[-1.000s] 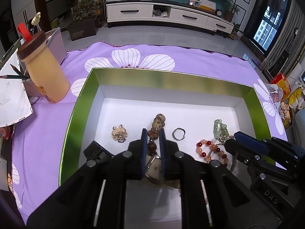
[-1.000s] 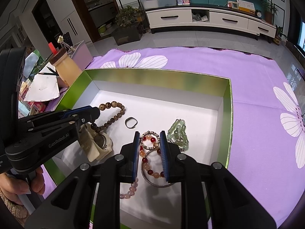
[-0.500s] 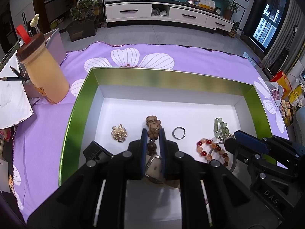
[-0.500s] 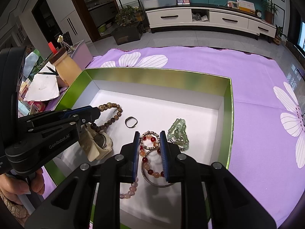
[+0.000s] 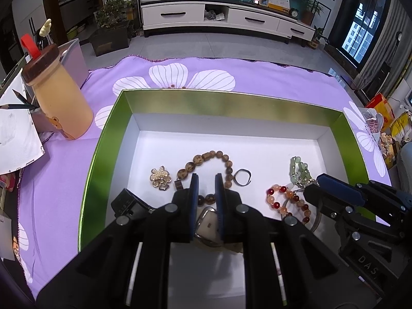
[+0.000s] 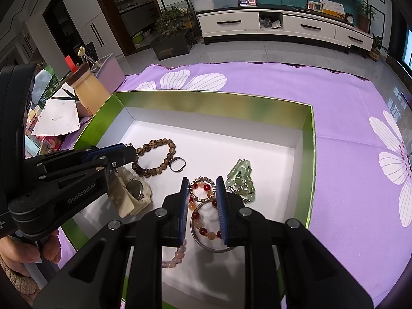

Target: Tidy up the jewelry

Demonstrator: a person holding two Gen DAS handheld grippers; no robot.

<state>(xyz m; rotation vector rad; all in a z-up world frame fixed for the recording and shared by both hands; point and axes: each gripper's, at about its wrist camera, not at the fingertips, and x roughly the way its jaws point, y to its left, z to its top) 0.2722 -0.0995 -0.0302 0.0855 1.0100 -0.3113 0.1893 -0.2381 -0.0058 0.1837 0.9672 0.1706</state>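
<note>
Jewelry is lying near the green box's [image 5: 108, 139] front edge; my left gripper [image 5: 206, 180] and right gripper [image 6: 201, 186] are hovering spread over round wooden beads [image 5: 206, 156].

Both claws, left [image 5: 206, 180] and right [image 6: 201, 184], seemingly hang parted.

Black plastic tongs [image 5: 206, 180], blue pads [image 6: 184, 206], silver screws, "GenRobot.AI" lettering.

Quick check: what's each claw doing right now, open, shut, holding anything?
Left claw: open, holding nothing; the brown bead bracelet lies in the box under it.
Right claw: open, holding nothing, above the red and orange bead bracelet.
</note>
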